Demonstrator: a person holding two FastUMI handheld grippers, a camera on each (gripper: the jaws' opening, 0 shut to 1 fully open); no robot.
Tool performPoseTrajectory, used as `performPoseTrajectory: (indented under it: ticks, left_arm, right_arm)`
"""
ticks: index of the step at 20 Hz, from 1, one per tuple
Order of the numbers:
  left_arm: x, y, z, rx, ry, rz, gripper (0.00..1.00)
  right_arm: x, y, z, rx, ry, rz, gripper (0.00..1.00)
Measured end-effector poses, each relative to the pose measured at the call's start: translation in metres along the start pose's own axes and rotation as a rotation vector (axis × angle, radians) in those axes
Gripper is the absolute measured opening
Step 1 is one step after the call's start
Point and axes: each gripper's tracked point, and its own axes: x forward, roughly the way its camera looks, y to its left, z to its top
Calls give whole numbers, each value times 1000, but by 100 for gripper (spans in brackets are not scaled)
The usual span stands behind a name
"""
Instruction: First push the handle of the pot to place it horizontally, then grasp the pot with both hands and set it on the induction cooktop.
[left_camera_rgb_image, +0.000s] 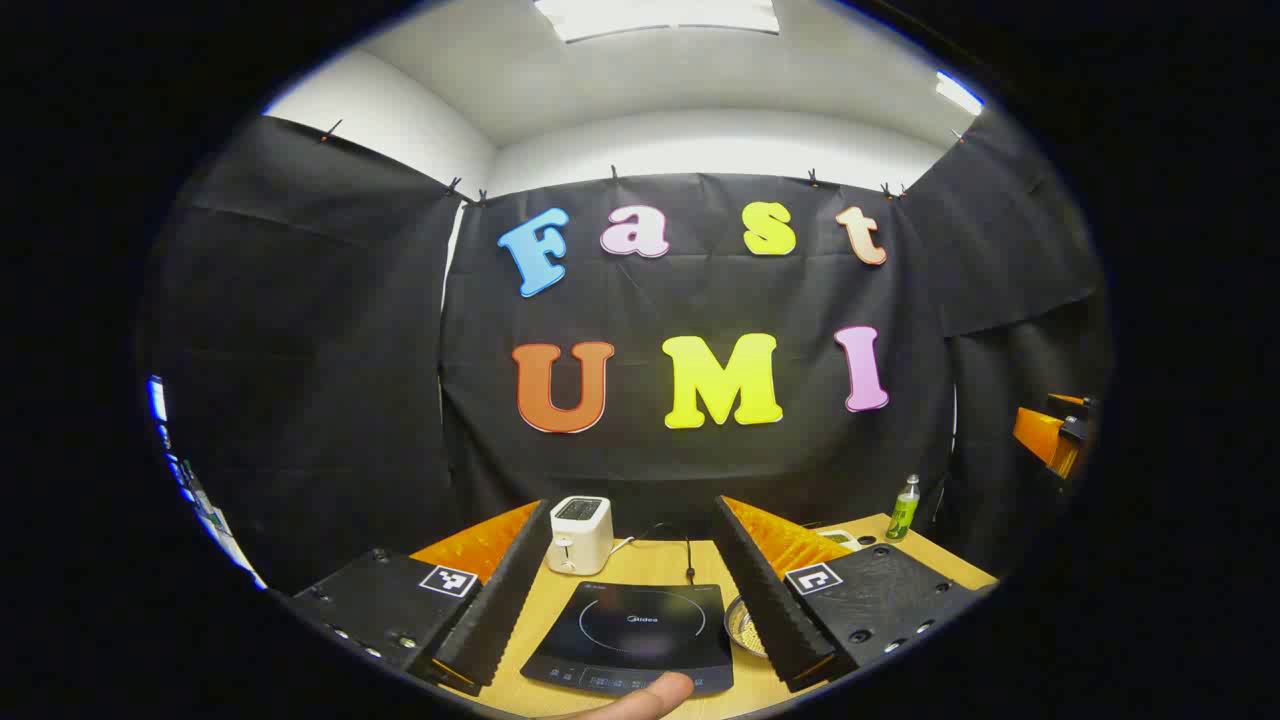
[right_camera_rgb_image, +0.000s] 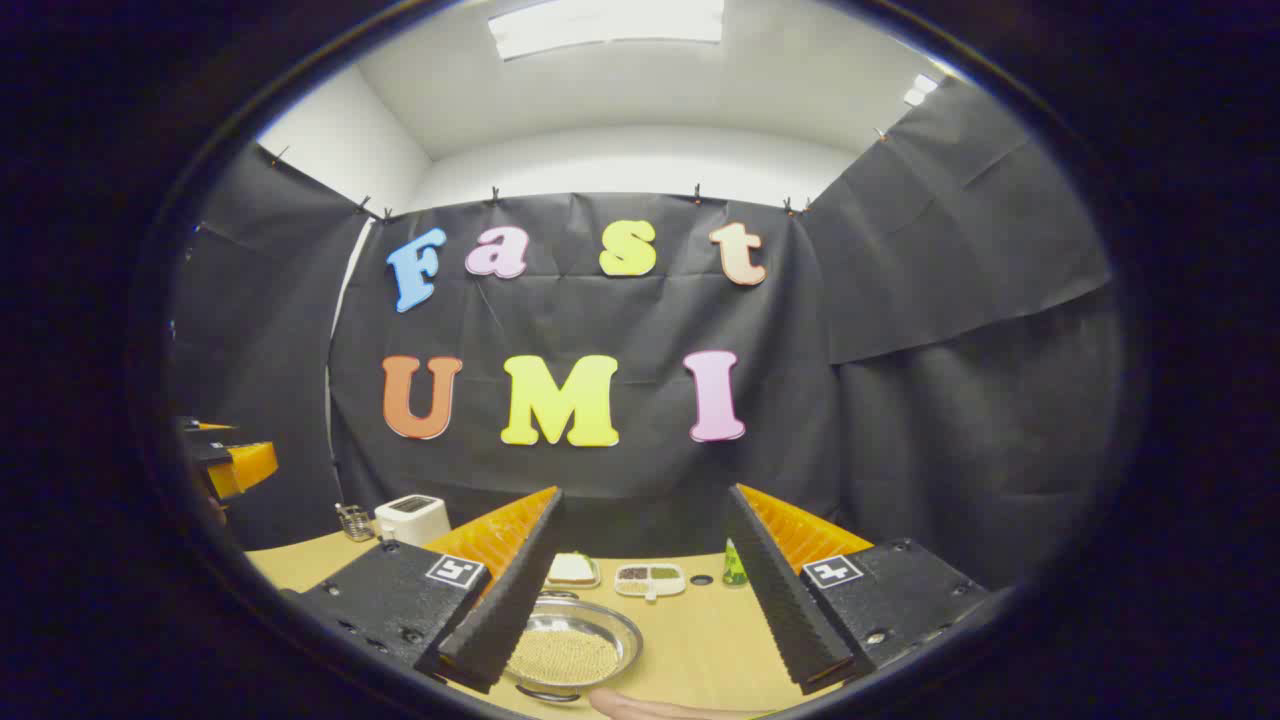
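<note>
The pot (right_camera_rgb_image: 575, 645) is a shallow steel pan with pale grains inside, sitting on the wooden table (right_camera_rgb_image: 700, 640). It lies low between the fingers of my right gripper (right_camera_rgb_image: 645, 492), which is open and holds nothing; the left finger (right_camera_rgb_image: 505, 600) hides the pot's left side. A thin dark handle loop (right_camera_rgb_image: 545, 692) shows at its near rim. The black induction cooktop (left_camera_rgb_image: 625, 635) lies flat between the fingers of my open, empty left gripper (left_camera_rgb_image: 633, 503). The pot's rim (left_camera_rgb_image: 742, 625) peeks out just right of the cooktop.
A white toaster (left_camera_rgb_image: 580, 535) stands behind the cooktop with a cord beside it. A green bottle (left_camera_rgb_image: 903, 508) stands far right. Small dishes (right_camera_rgb_image: 650, 578), a green cone (right_camera_rgb_image: 735, 565) and a utensil rack (right_camera_rgb_image: 352, 520) sit at the back. A fingertip (left_camera_rgb_image: 640, 698) shows at the bottom.
</note>
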Motion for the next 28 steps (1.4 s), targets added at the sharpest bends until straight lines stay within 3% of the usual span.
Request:
performPoseTrajectory:
  ticks: [7, 15, 23, 27, 28]
  left_arm:
    - [-5, 21, 10, -5, -25, -6, 95]
    - [-9, 1, -4, 10, 4, -79, 95]
    - [-9, -11, -21, 28, 24, -99, 95]
    - [-11, -10, -24, 32, 21, -94, 96]
    - [-11, -11, -25, 30, 21, -95, 96]
  right_arm:
    - [-5, -2, 14, -45, -12, -17, 99]
    - [-3, -2, 5, -27, 19, -18, 99]
    - [5, -4, -12, 18, 38, -24, 100]
    - [10, -4, -26, 29, 62, -21, 99]
    - [12, -2, -29, 31, 68, -16, 94]
